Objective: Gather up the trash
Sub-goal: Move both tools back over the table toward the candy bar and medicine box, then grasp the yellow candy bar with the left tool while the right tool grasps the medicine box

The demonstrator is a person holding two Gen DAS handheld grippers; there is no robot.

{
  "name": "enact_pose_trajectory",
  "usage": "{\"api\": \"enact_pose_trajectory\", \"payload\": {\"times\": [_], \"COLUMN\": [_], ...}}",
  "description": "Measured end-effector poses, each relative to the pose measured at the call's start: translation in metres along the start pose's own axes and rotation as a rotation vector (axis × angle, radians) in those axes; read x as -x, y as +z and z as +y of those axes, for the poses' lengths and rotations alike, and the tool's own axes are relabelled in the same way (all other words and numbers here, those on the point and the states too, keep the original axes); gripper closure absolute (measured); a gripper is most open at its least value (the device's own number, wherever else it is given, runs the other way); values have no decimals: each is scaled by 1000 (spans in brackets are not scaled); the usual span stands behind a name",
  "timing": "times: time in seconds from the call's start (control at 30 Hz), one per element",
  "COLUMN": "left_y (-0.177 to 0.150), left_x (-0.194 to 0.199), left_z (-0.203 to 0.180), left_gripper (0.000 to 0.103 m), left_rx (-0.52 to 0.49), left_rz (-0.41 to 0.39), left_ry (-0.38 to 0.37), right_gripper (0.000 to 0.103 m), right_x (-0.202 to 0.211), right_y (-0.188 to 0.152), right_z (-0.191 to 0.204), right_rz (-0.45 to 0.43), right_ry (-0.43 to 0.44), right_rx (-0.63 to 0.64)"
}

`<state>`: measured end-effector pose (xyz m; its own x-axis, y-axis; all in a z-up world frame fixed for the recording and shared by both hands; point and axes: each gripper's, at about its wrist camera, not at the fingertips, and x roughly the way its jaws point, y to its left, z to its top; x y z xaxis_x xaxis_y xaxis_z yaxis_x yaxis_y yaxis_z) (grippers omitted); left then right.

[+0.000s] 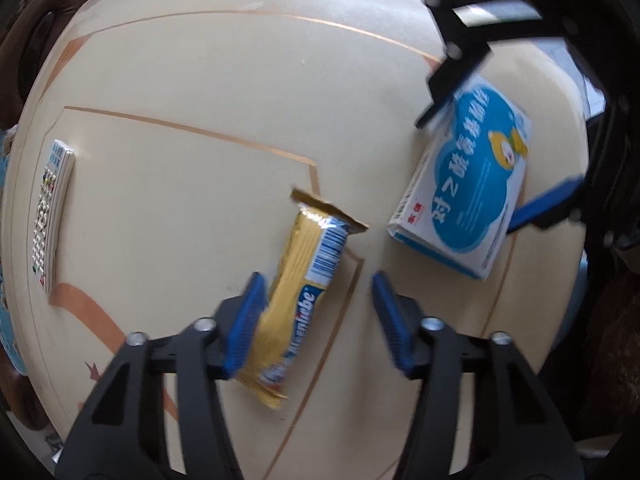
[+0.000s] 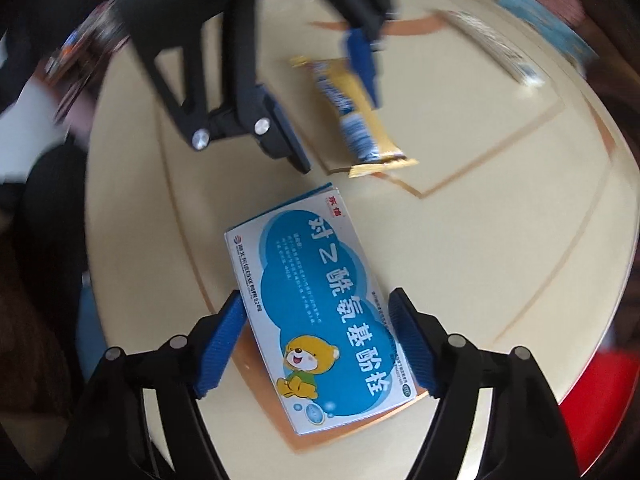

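Left wrist view: left gripper (image 1: 316,320) straddles gold snack wrapper (image 1: 298,296) on cream table (image 1: 180,80), jaws apart, one pad touching. Right gripper (image 2: 316,344) brackets blue medicine box (image 2: 320,312) beside wrapper, grip unclear. Wrapper likely light, crinkly, slippery: pinch mid-body. Box probably stiff, light: clamp long edges.

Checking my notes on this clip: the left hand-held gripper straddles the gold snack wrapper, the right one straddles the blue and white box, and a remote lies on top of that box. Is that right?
Not quite. The remote lies on the bare table, far from the blue and white box, as the left wrist view shows. The rest holds: left hand-held gripper straddles the gold snack wrapper, right hand-held gripper the box.
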<state>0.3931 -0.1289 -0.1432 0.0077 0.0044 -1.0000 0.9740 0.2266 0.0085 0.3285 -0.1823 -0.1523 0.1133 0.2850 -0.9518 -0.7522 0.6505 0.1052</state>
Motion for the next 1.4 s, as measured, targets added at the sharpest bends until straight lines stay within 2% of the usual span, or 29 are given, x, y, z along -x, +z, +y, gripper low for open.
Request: {"api": "enact_pose_trajectory", "payload": {"times": [0.1, 0.13, 0.2, 0.27, 0.43, 0.6, 0.67, 0.8, 0.87, 1.1, 1.2, 1.4], "left_y": [0, -1, -4, -7, -20, -39, -47, -61, -79, -110, -126, -160], "left_x": [3, 4, 6, 8, 11, 15, 19, 31, 39, 92, 111, 138], "left_z": [-9, -15, -19, -20, -26, -51, -62, -81, -95, -132, -147, -173], "left_gripper": [80, 84, 85, 85, 85, 85, 85, 85, 85, 85, 85, 85], "left_rx": [21, 27, 60, 120, 254, 334, 378, 444, 479, 657, 741, 895], "left_rz": [-2, -7, -29, -48, -108, -192, -235, -299, -342, -496, -553, -659], "left_ry": [7, 19, 51, 57, 125, 185, 195, 225, 243, 373, 400, 402], "right_gripper": [33, 33, 34, 34, 35, 35, 35, 35, 35, 35, 35, 35], "right_x": [2, 2, 4, 8, 23, 36, 43, 56, 66, 112, 135, 173], "right_y": [-3, -5, -11, -20, -33, -49, -53, -56, -59, -72, -77, -85], "right_z": [1, 2, 0, -3, 4, 18, 23, 44, 57, 102, 122, 159], "right_rz": [-23, -30, -39, -45, -124, -218, -243, -283, -301, -416, -474, -557], "right_ry": [-60, -69, -142, -142, -221, -242, -253, -330, -350, -442, -472, -491], "right_rx": [-130, -171, -278, -396, -486, -625, -650, -650, -658, -663, -674, -690]}}
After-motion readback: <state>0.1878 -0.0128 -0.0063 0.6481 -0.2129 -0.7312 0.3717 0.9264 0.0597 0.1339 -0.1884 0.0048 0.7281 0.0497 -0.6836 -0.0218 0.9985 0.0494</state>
